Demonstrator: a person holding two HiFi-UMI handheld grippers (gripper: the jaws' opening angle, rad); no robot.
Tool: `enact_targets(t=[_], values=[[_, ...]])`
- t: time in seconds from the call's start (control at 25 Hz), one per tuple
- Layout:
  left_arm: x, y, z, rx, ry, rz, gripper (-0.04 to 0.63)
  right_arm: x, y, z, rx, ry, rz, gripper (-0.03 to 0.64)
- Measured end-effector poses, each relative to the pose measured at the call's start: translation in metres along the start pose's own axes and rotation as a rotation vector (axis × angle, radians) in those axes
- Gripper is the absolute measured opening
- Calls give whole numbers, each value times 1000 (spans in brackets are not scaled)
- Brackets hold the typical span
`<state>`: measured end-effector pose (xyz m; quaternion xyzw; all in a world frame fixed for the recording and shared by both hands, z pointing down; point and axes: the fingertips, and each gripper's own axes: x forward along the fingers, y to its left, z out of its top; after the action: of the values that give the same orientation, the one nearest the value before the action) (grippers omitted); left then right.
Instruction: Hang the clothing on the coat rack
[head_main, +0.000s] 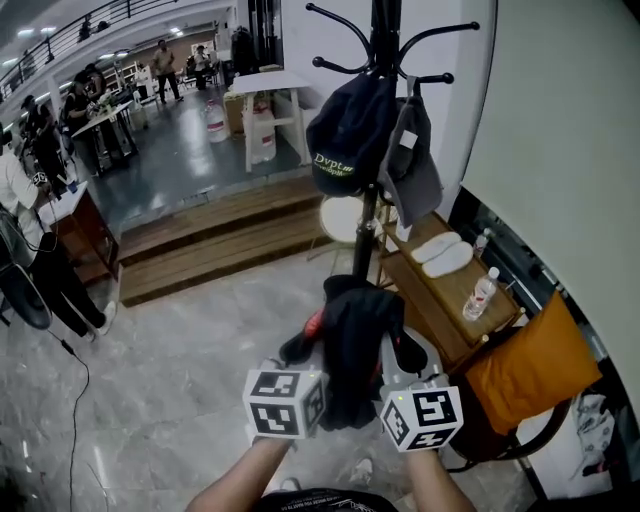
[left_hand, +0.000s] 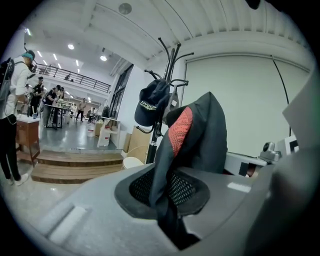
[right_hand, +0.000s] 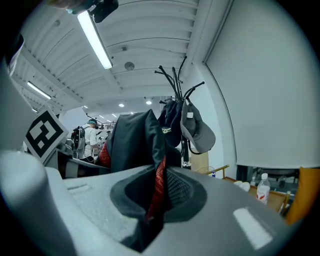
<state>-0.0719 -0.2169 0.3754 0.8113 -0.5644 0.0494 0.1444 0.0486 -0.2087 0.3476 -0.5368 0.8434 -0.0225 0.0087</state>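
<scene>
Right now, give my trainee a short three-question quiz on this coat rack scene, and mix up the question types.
1. True or false: the left claw and the right claw are each shut on the black garment.
2. How many caps hang on the coat rack? A) none B) two C) five
3. Fill in: the garment's mesh lining is ___.

Key: 1 true; 2 B; 3 red.
</scene>
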Motion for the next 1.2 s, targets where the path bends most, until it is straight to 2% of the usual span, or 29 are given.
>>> enact_targets(t=[0.64,1.2], values=[[44,-13,13,-2,-19,154,32,45,-49,4,29,-21,151,34],[59,-15,29,-24,-75,273,32,65,-62,18,11,-55,283,34]])
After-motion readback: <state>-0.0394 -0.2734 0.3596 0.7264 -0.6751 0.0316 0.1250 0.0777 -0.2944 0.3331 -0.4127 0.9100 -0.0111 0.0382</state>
